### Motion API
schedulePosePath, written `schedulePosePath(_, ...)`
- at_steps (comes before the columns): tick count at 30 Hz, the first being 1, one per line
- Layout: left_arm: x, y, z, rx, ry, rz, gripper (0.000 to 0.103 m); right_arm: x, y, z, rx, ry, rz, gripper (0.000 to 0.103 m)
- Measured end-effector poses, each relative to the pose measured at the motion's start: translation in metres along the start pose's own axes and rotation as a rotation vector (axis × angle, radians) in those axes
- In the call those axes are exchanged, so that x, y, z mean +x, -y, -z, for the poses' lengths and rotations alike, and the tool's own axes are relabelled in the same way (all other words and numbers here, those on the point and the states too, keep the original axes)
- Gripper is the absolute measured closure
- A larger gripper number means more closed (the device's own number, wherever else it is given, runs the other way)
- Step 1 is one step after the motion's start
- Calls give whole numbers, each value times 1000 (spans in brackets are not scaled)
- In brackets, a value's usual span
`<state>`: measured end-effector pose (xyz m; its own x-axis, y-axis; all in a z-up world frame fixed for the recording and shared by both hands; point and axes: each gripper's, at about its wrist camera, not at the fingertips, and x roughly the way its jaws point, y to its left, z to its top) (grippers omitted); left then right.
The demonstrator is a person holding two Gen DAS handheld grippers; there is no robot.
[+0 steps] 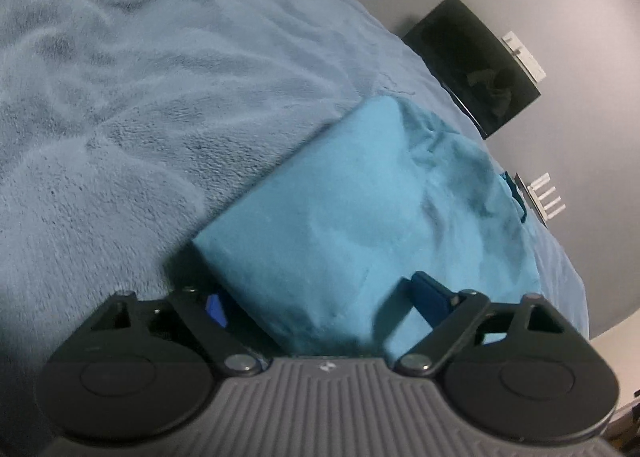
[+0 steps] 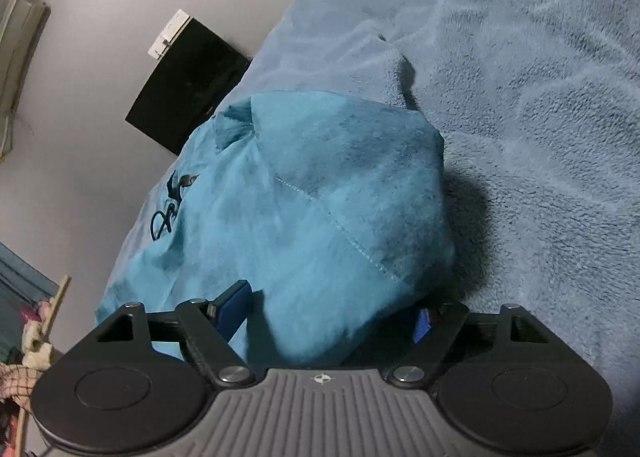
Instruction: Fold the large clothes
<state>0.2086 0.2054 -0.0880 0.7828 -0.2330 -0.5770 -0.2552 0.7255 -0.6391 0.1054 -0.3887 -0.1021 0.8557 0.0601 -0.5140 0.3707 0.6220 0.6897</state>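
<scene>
Here, turquoise shirt (image 2: pixel 304 217), folded, dark logo, wrinkled

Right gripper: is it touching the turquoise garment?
Touching. In the right wrist view the turquoise garment bunches between the right gripper fingers, covering their inner faces.

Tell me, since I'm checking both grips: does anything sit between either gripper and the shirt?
Nothing visible does. The teal shirt fills the gap of the left gripper and the right gripper, over the blue blanket.

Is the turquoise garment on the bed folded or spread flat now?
Partly folded. The turquoise garment is doubled over, a seam running across the top layer, with a straight folded edge; both ends lie between open jaws.
</scene>
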Motion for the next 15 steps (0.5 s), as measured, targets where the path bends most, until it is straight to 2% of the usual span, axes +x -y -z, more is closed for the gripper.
schedulePosePath(1,1,0,-1,2,1,6,32,0,-1,-1,8,14,-11,27)
schedulePosePath(2,1,1,-2,15,2,7,45,-2,-4,-3,-9,43,-20,35)
schedulePosePath(3,0,3,-3,39,8,10,58,-4,-9,-4,-51,73,-20,55)
schedulePosePath(4,-1,6,-3,63,12,9,63,-5,-15,-5,-107,97,-17,69)
schedulePosePath(5,-4,10,-3,83,19,2,71,-7,-22,-6,-159,115,-16,74)
schedulePosePath(6,-7,15,-2,104,25,-2,77,-8,-25,-6,-178,125,-19,77)
schedulePosePath(9,-22,29,2,158,30,-8,85,-15,-32,-5,-198,140,2,82)
schedulePosePath(15,-63,52,12,229,-3,2,87,-54,-44,-14,-202,166,27,86)
